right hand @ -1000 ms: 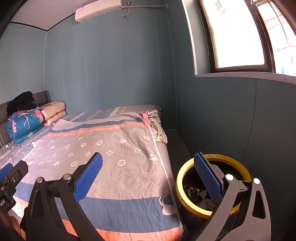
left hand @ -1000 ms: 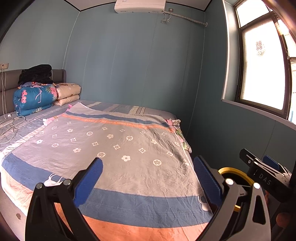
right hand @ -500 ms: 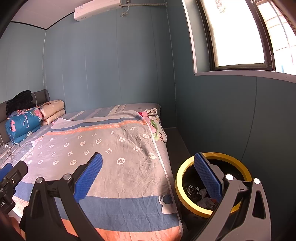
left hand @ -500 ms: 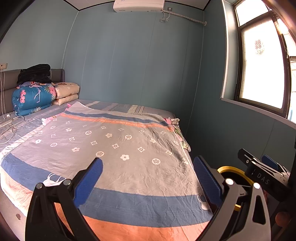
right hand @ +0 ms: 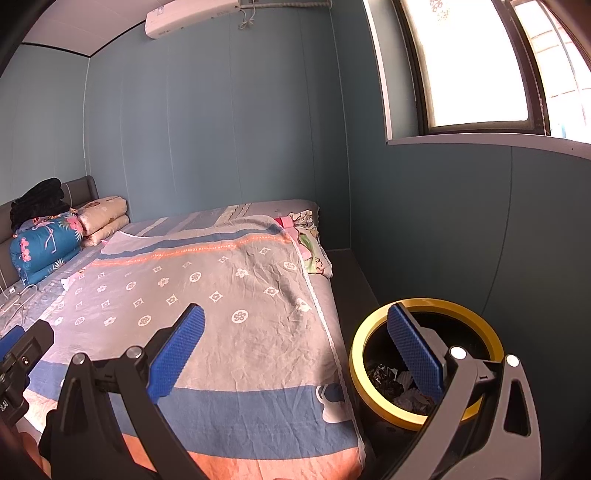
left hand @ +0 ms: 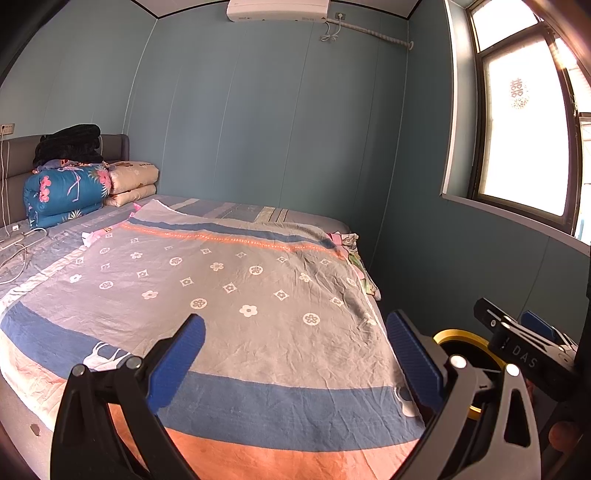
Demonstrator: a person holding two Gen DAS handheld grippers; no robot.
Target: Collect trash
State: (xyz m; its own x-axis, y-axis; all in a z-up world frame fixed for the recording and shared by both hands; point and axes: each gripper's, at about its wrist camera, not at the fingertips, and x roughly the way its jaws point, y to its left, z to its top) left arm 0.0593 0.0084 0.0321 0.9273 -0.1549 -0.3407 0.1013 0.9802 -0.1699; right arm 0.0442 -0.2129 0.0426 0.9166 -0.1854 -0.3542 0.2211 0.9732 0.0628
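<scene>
I'm looking into a home bedroom: a bed (left hand: pixel 229 280) under a patterned sheet, folded quilts (left hand: pixel 66 192) by the headboard (left hand: pixel 14 158), a wall air conditioner (left hand: pixel 277 9) and a window (right hand: pixel 476 62).
</scene>
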